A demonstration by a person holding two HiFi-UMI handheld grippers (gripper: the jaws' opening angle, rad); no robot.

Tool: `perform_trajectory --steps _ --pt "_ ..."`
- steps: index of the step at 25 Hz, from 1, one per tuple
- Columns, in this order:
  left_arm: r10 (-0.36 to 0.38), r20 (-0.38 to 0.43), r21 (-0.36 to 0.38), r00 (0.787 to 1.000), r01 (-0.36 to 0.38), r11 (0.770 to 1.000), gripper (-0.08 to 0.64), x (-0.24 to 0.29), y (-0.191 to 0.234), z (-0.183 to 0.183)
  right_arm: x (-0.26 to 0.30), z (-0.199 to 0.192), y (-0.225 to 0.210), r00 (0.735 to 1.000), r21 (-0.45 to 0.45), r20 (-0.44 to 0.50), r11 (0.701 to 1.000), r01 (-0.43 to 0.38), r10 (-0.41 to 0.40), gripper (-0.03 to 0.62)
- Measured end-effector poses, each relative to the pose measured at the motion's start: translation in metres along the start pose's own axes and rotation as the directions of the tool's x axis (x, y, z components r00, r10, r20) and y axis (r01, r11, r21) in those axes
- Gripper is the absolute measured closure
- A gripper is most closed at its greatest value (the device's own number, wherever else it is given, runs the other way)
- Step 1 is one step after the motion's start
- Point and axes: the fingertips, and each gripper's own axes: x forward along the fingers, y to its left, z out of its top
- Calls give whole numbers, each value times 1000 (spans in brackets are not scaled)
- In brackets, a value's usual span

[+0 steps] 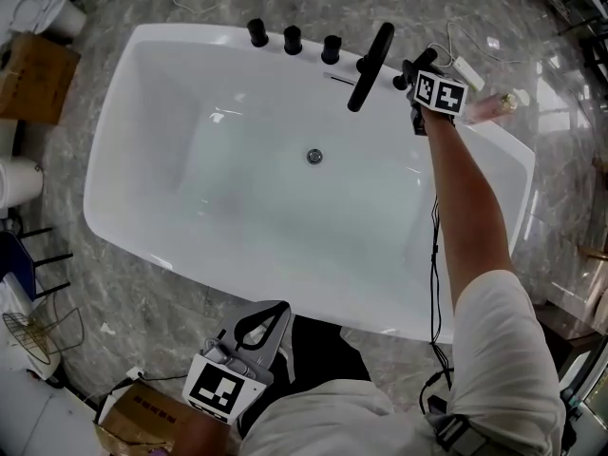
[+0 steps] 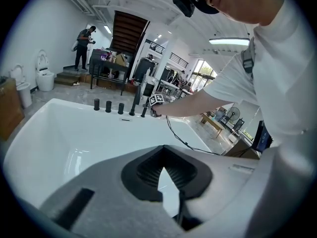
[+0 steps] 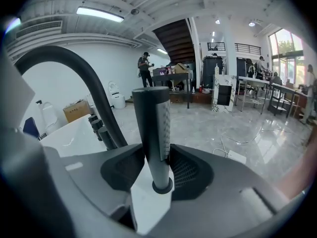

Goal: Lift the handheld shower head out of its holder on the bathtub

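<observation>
My right claw (image 3: pixel 156 158) grips the upright handheld shower head (image 1: pixel 419 66), seated in its holder (image 3: pixel 162 186) on the bathtub (image 1: pixel 123 188) rim at one o'clock, while my left claw (image 1: pixel 258 329), tips together and empty, hangs at six o'clock.

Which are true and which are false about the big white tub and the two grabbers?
1. The white bathtub is full of water. False: no water shows, and its round metal drain lies bare.
2. The black stick-shaped handheld shower head stands between the right gripper's jaws. True.
3. The left gripper grips the shower head too. False: it holds nothing, beside the tub's near edge.
4. The shower head stands upright in its holder on the tub's rim. True.
</observation>
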Motion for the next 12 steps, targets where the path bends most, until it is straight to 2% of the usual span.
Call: perform_trajectory --steps 2,12 --pt "1 0 -3 1000 -1 1000 554 1 0 1 1 1 -2 1000 -6 -2 1000 10 -10 439" --pt "20 7 -5 1000 -20 1000 554 -9 3 3 -9 0 -1 1000 -40 0 999 17 -17 445"
